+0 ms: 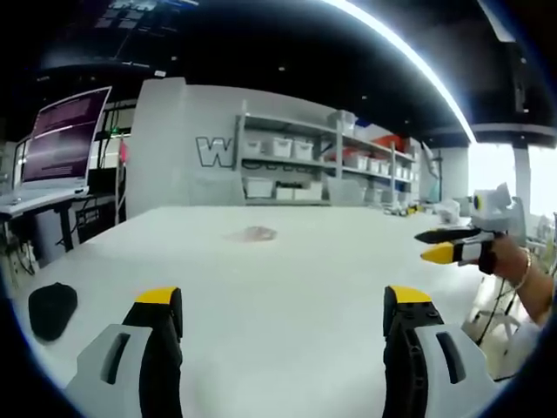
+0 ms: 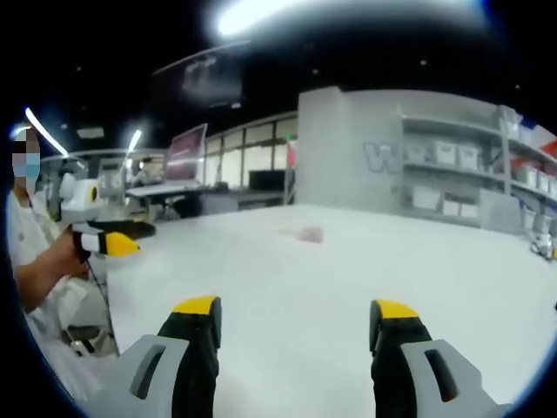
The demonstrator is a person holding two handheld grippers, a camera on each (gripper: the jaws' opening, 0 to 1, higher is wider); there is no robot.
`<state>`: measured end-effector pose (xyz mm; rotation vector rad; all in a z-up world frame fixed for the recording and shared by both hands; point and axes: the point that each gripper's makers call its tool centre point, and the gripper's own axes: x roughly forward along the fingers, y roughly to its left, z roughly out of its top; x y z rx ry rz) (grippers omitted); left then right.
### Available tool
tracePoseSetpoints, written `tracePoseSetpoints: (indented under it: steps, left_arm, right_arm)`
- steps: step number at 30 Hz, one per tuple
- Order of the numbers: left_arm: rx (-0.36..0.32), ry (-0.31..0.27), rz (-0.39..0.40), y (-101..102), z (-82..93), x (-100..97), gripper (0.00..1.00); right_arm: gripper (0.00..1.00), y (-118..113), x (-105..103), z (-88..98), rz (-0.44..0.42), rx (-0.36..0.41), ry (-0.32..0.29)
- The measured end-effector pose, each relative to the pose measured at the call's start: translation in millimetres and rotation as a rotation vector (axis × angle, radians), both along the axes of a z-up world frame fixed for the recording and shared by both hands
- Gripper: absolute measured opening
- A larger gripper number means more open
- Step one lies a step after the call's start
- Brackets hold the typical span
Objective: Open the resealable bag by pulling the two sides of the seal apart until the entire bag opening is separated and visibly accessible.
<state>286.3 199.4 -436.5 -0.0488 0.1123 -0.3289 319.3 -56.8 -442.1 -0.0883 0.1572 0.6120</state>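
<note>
A small, pale pinkish, see-through resealable bag (image 1: 253,233) lies flat on the wide white counter (image 1: 287,287), at centre frame in the left gripper view and just above centre in the right gripper view (image 2: 306,234). It looks light, thin and floppy, probably slippery; each side of the seal strip is likely the best hold. The left claw (image 1: 283,309), black with yellow tips, stands wide open and empty, well short of the bag. The right claw (image 2: 296,322) is equally wide, holding nothing.

Open white table (image 1: 287,287) ahead, only a black pad (image 1: 52,309) (near one edge) obstructing.
</note>
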Motion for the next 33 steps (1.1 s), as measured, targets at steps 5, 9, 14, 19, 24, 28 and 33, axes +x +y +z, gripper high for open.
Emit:
tracePoseSetpoints:
  steps: [5, 9, 14, 19, 24, 28, 33]
  left_arm:
    - [0.002, 0.000, -0.001, 0.1, 0.1, -0.4, 0.94]
    - [0.000, -0.003, -0.001, 0.2, 0.8, -1.0, 0.94]
    - [-0.001, -0.005, -0.001, 0.6, 1.3, -2.0, 0.94]
    - [0.000, -0.004, 0.001, 2.0, 0.9, -2.9, 0.93]
    - [0.001, -0.004, 0.000, 2.0, 0.8, -2.5, 0.93]
    - [0.003, -0.003, -0.002, 0.8, 0.6, -2.5, 0.93]
    - [0.004, -0.002, -0.002, 0.6, 0.1, -2.4, 0.93]
  right_arm:
    - [0.69, 1.9, 1.5, 0.3, 0.001, 0.000, 0.001]
    - [0.69, 5.1, 2.3, 0.0, 0.006, -0.002, 0.002]
    - [0.69, 8.9, 3.7, -0.7, 0.013, -0.003, 0.004]
    - [0.69, 11.2, 5.5, -2.3, 0.015, -0.001, 0.008]
    - [0.69, 14.2, 7.1, -3.8, 0.020, -0.002, 0.013]
    - [0.69, 16.0, 8.8, -4.3, 0.023, -0.002, 0.015]
    - [0.69, 17.3, 10.3, -4.6, 0.025, -0.001, 0.015]
